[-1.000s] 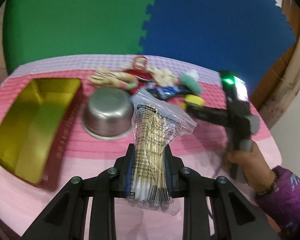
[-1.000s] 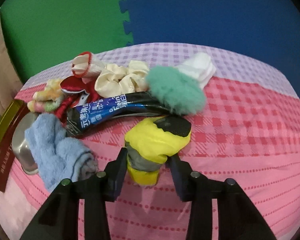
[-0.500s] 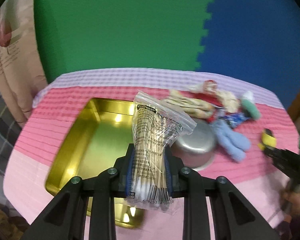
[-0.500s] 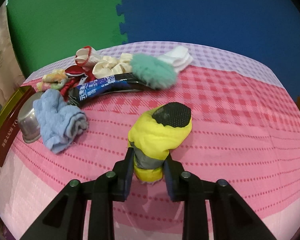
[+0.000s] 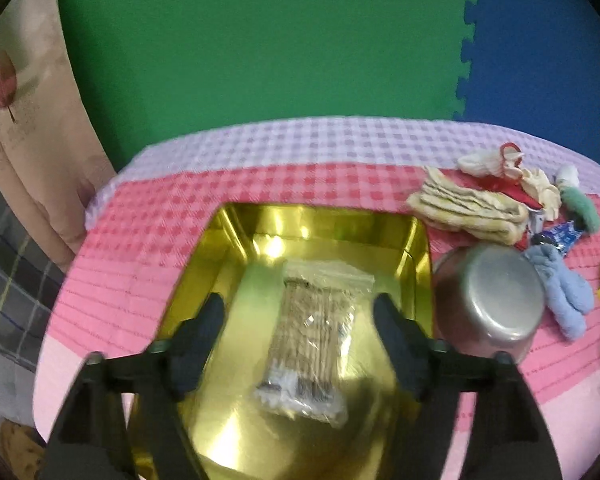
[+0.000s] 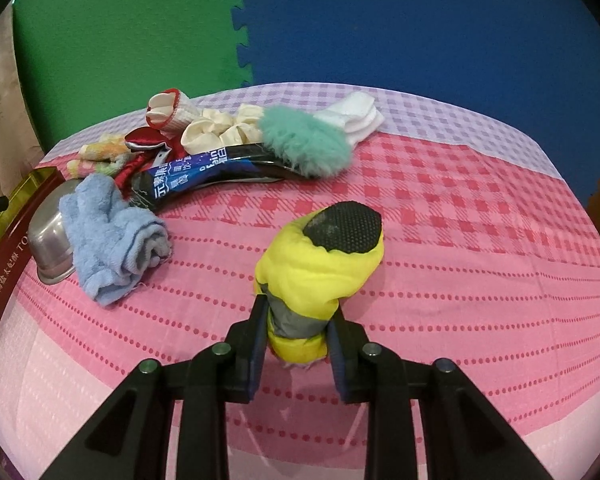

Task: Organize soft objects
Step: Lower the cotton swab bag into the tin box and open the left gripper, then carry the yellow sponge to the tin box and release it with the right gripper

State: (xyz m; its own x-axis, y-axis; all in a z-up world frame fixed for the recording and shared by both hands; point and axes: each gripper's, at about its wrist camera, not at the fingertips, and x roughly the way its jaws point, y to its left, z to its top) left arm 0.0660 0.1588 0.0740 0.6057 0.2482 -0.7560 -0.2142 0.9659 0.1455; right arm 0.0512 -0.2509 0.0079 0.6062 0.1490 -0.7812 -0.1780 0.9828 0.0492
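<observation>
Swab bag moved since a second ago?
Yes. The swab bag dropped from the left hand-held gripper, whose jaws have just been opening, and now lies inside the gold tin.

Even indoor light, soft shadows; glare on shiny gold metal tin (image 5: 260, 240). Left view motion-blurred, right sharp; fisheye bends edges, corners vignetted black.

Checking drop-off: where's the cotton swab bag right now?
Left wrist view: the cotton swab bag lies inside the gold tin, between the open left hand-held gripper fingers, left of the upturned steel bowl.
</observation>
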